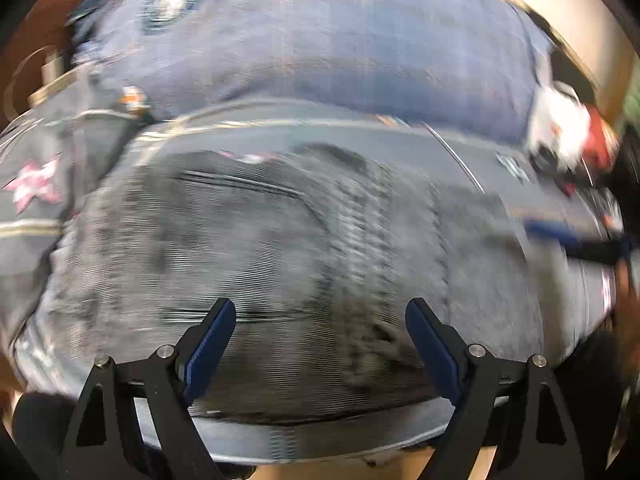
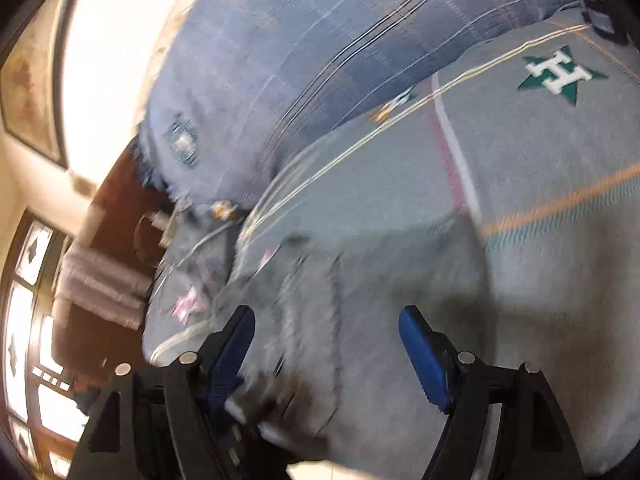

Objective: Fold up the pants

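Grey washed-denim pants [image 1: 280, 248] lie spread on a grey bedspread, blurred by motion. My left gripper [image 1: 320, 312] is open just above the pants near their front edge, with nothing between its blue pads. In the right wrist view the pants [image 2: 320, 312] show as a blurred grey mass at the bed's front edge. My right gripper [image 2: 326, 320] is open over them and holds nothing. The other gripper [image 1: 568, 136], white and red, appears at the far right of the left wrist view.
The grey bedspread [image 2: 540, 140] carries stripes and a green star with an H [image 2: 558, 74]. A blue plaid blanket [image 1: 320, 40] lies across the back of the bed. Dark wooden furniture [image 2: 116, 208] and a window stand to the left.
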`<state>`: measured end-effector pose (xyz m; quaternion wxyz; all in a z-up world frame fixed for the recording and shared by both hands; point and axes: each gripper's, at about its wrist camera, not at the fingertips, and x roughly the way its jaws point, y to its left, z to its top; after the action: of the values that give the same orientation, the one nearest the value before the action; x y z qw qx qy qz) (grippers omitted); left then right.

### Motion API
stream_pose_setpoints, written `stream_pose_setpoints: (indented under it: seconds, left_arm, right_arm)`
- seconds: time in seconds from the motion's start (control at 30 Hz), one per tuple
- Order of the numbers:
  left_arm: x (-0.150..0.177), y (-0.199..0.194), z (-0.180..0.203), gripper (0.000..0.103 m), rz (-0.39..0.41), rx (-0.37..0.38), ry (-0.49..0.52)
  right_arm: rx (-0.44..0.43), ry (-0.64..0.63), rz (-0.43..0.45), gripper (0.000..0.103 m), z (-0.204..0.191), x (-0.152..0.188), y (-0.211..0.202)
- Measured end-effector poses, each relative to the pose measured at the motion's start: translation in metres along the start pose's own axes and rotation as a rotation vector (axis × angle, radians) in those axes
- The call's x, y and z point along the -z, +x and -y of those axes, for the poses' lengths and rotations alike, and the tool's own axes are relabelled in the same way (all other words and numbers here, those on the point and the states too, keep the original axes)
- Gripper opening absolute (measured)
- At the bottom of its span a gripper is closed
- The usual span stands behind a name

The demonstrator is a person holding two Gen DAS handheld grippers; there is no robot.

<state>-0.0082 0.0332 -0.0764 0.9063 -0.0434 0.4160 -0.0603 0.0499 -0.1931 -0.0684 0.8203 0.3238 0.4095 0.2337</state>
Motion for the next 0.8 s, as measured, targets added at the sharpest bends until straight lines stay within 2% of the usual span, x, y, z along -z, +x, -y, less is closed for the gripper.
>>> stream_pose_setpoints:
  seconds: [0.1, 0.17, 0.27, 0.37, 0.47, 0.5, 0.57, 0.6, 0.67, 0.73, 0.8]
  left_arm:
    - [-0.005, -0.019, -0.032, 0.087, 0.047, 0.007, -0.118]
    - [-0.006, -0.025, -0.049, 0.087, 0.061, 0.004, -0.174]
    - [-0.005, -0.034, -0.075, 0.087, 0.086, -0.021, -0.251]
    - [-0.002, -0.036, -0.098, 0.087, 0.087, -0.026, -0.331]
    - [-0.001, -0.034, -0.111, 0.087, 0.091, -0.035, -0.365]
    - [0.001, -0.035, -0.114, 0.087, 0.091, -0.037, -0.372]
    - [0.002, -0.033, -0.118, 0.087, 0.083, -0.029, -0.382]
    - [0.002, -0.033, -0.119, 0.087, 0.083, -0.023, -0.380]
    - [0.003, -0.034, -0.118, 0.087, 0.095, -0.025, -0.374]
    - [0.001, -0.031, -0.121, 0.087, 0.095, -0.014, -0.378]
    - [0.000, -0.027, -0.123, 0.087, 0.091, -0.005, -0.382]
  right_arm:
    - [0.017, 0.014, -0.058, 0.078, 0.010, 0.031, 0.013]
    - [0.095, 0.045, -0.137, 0.077, 0.027, 0.046, 0.031]
    - [0.076, -0.008, -0.078, 0.077, 0.005, 0.043, 0.017]
    - [-0.018, -0.059, -0.059, 0.077, -0.027, 0.046, 0.013]
    - [-0.107, -0.049, -0.148, 0.077, -0.037, 0.064, 0.045]
    - [-0.103, -0.045, -0.177, 0.077, -0.036, 0.068, 0.059]
    - [-0.026, -0.032, -0.253, 0.078, -0.024, 0.080, 0.091]
    - [-0.030, -0.035, -0.222, 0.077, -0.024, 0.081, 0.089]
    - [-0.048, -0.041, -0.237, 0.077, -0.033, 0.076, 0.082]
    - [-0.062, -0.066, -0.189, 0.077, -0.045, 0.069, 0.072]
    - [-0.087, -0.085, -0.181, 0.078, -0.050, 0.069, 0.072]
